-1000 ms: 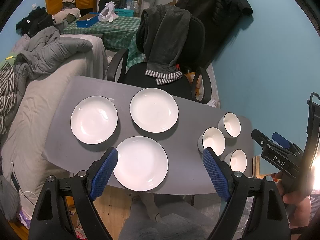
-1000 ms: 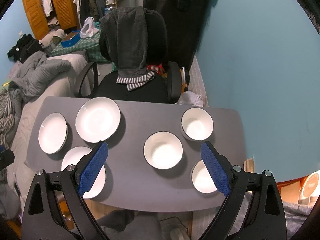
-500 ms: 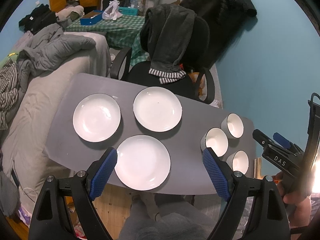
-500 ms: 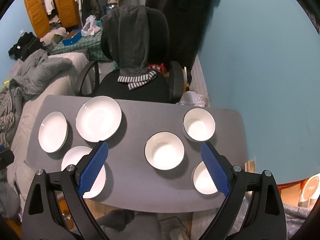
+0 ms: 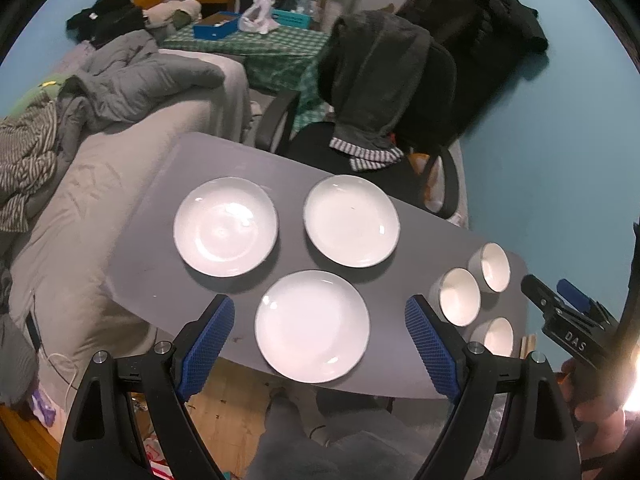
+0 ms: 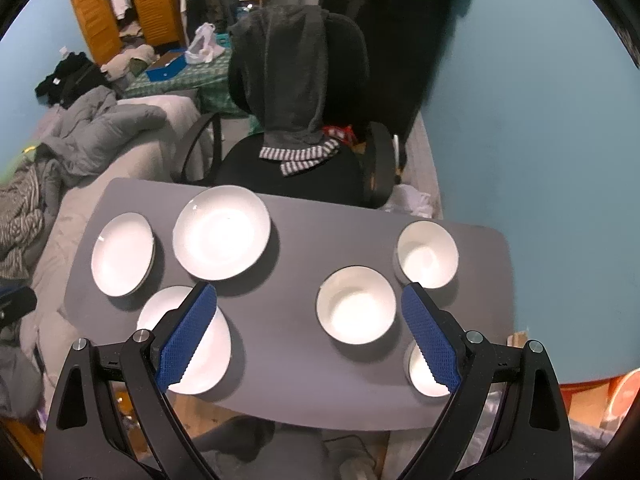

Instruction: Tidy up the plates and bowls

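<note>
Now lower over table (image 6: 296,364) than a second ago | left gripper (image 5: 320,344), right gripper (image 6: 308,336) both wide, empty | plates (image 5: 312,326) at 9 o'clock, bowls (image 6: 356,305) at 3 (none stacked yet) | sorting barely begun

A grey worktop (image 6: 296,364) stood before a black office chair (image 6: 352,92) draped with a dark hooded garment (image 6: 288,76). A bed (image 5: 100,200) bearing a grey quilted jacket (image 5: 136,76) lay alongside; orange wardrobe doors (image 6: 96,12) stood behind.
</note>
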